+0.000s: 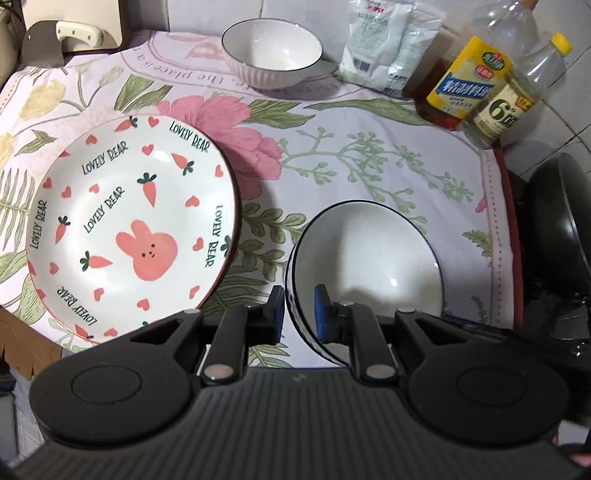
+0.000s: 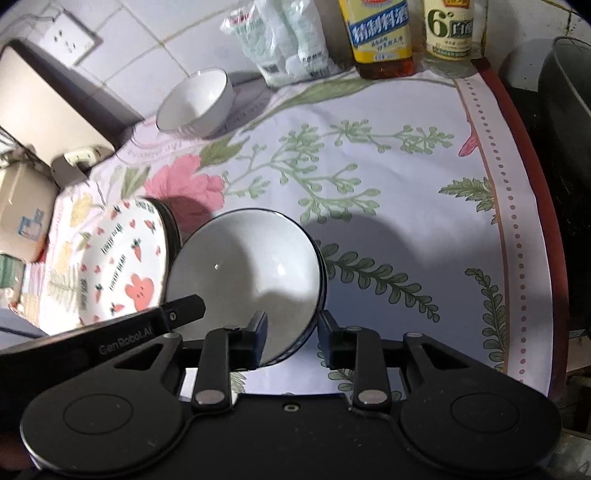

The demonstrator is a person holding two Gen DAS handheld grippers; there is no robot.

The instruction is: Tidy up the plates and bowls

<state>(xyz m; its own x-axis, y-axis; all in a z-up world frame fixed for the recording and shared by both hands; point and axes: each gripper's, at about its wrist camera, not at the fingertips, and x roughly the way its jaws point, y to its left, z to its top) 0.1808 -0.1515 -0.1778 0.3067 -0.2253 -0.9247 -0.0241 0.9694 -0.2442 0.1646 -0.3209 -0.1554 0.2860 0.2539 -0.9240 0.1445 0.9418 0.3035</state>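
A white bowl with a dark rim (image 1: 365,266) (image 2: 243,280) is tilted above the floral cloth. My left gripper (image 1: 300,314) straddles its left rim, one finger outside and one inside, close on the wall. My right gripper (image 2: 293,338) straddles its right rim, with a visible gap at the outer finger. The "Lovely Bear" plate (image 1: 125,229) (image 2: 118,262) lies to the left on the cloth. A second white bowl (image 1: 272,51) (image 2: 195,103) stands upright at the back.
Bottles (image 1: 465,85) (image 2: 380,33) and white packets (image 1: 388,40) (image 2: 280,40) stand along the back wall. A dark pan (image 1: 561,229) (image 2: 565,110) sits past the table's right edge. A cleaver (image 1: 55,37) and a cutting board (image 2: 40,96) are at the back left.
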